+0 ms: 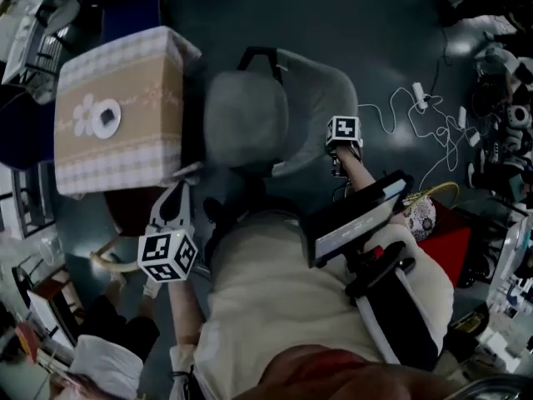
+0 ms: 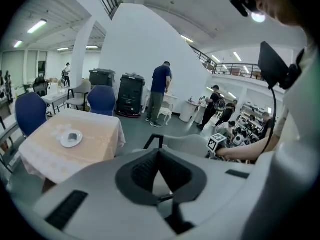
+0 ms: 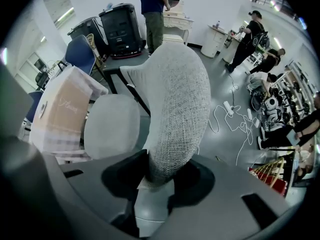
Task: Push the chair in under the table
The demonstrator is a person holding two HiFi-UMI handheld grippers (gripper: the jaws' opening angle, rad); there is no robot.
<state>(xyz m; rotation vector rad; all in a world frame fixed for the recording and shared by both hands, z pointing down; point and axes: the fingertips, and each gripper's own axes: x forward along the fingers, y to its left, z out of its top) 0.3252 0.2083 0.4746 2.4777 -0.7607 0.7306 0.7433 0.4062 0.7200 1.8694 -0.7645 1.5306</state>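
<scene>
r gripper [image 3: 160, 170] clamps chair back [image 3: 176, 94]; l gripper [image 2: 159, 156] shut, empty (dish [image 2: 71, 138] on table [image 2: 97, 134] holds sth dark)

The chair backrest [image 3: 175, 99] is grey woven cloth with a coarse, matt weave. The seat cushion [image 3: 111, 126] looks smoother, also matt grey. The bench [image 1: 117, 161] carries matt cloth, beige with a checked border. The floor [image 1: 375, 23] is smooth and dark with a slight sheen. The left claw [image 2: 160, 176] is matt grey plastic with black ribbed pads [image 2: 144, 170].
</scene>
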